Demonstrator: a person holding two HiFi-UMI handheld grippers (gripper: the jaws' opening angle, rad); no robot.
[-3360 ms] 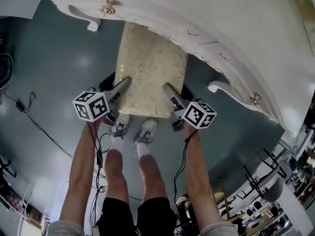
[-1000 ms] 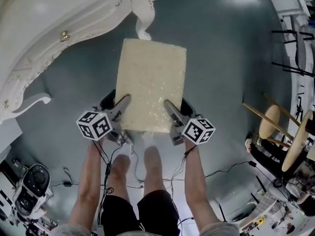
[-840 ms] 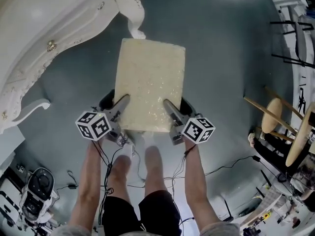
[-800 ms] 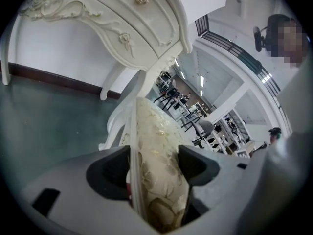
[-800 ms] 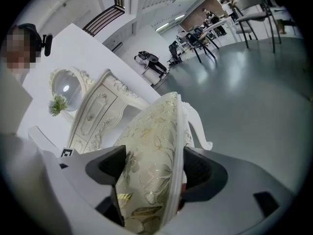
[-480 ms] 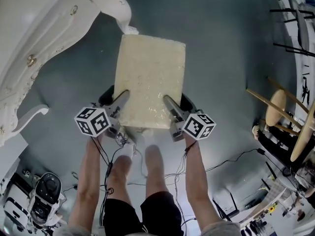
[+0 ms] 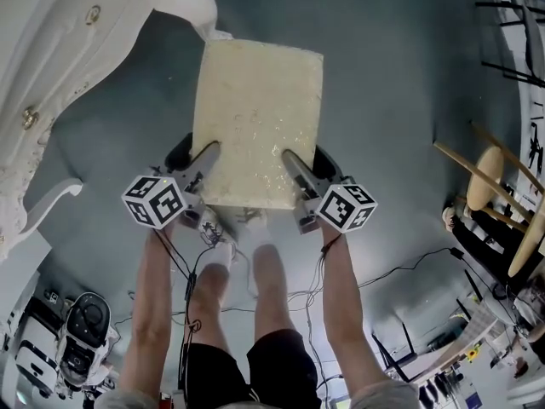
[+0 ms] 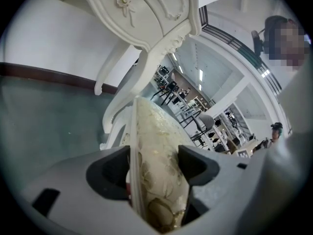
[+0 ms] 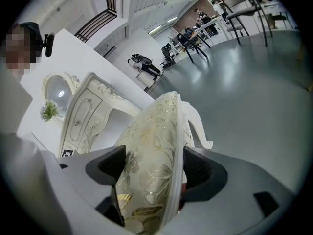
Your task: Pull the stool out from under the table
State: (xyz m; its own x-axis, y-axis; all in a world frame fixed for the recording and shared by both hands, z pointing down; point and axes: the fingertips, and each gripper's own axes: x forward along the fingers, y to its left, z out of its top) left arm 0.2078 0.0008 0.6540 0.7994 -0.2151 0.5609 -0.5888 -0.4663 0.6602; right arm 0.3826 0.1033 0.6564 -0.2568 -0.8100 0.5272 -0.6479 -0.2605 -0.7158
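**Stool (image 7: 255, 118) clamped on both sides, out from beneath the table (image 7: 51, 75)**

The left gripper (image 7: 203, 156) and right gripper (image 7: 294, 162) each have their jaws closed on a side edge of the seat, close to the near corners. The seat is rectangular and padded, in cream fabric with a gold leaf pattern and a piped rim. This padding gives under pressure, so an uneven pull is likely to slip an edge out of the jaws or twist the stool. Its far left corner sits just beside the table's curved white leg (image 7: 204, 11), and swinging left risks a knock against the carved wood. Cables (image 7: 183, 267) lie on the smooth grey floor (image 7: 392, 100) beside your feet, so step back with care.
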